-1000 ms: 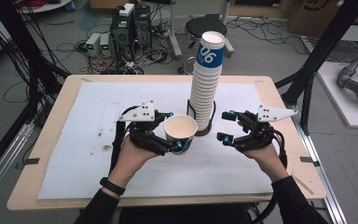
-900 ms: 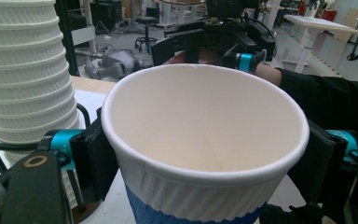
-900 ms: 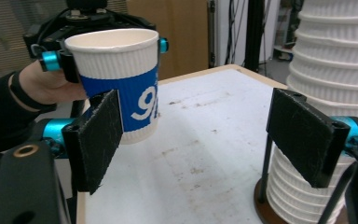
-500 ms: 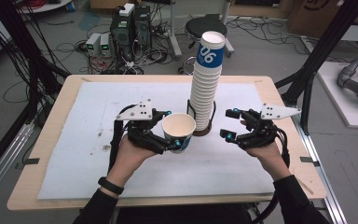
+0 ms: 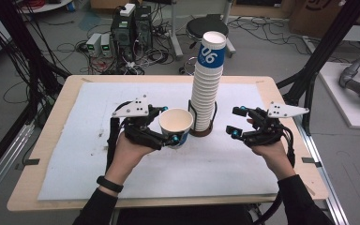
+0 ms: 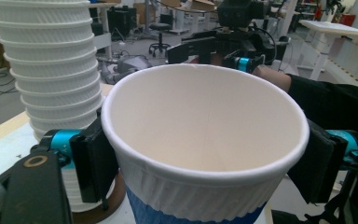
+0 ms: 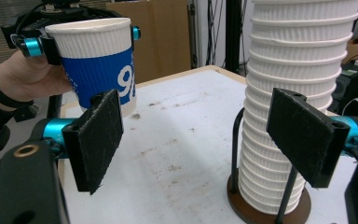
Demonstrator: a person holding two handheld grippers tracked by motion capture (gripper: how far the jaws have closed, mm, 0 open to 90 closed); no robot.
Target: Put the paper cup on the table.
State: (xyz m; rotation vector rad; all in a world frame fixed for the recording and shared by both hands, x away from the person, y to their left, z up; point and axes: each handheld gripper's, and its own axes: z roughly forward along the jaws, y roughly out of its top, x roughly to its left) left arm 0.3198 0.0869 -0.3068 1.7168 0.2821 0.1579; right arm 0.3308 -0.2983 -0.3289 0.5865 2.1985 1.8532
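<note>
Left to right. The left tool (image 5: pixel 174 132) pinches a single paper cup (image 5: pixel 176 127), one jaw pressed on each side of the ribbed wall just below the rim; the cup stands upright, mouth up, above the white mat on the table (image 5: pixel 51 140). In the left gripper view the cup (image 6: pixel 205 154) sits squarely between the jaws. Just beside it, at centre, the tall cup stack (image 5: pixel 206 86) rests in its round wire holder. The right tool (image 5: pixel 235 121), jaws spread with nothing between them, hovers near the stack's right side. Compared with a second earlier, the held cup has shifted slightly left, away from the stack; the right tool has barely moved.
</note>
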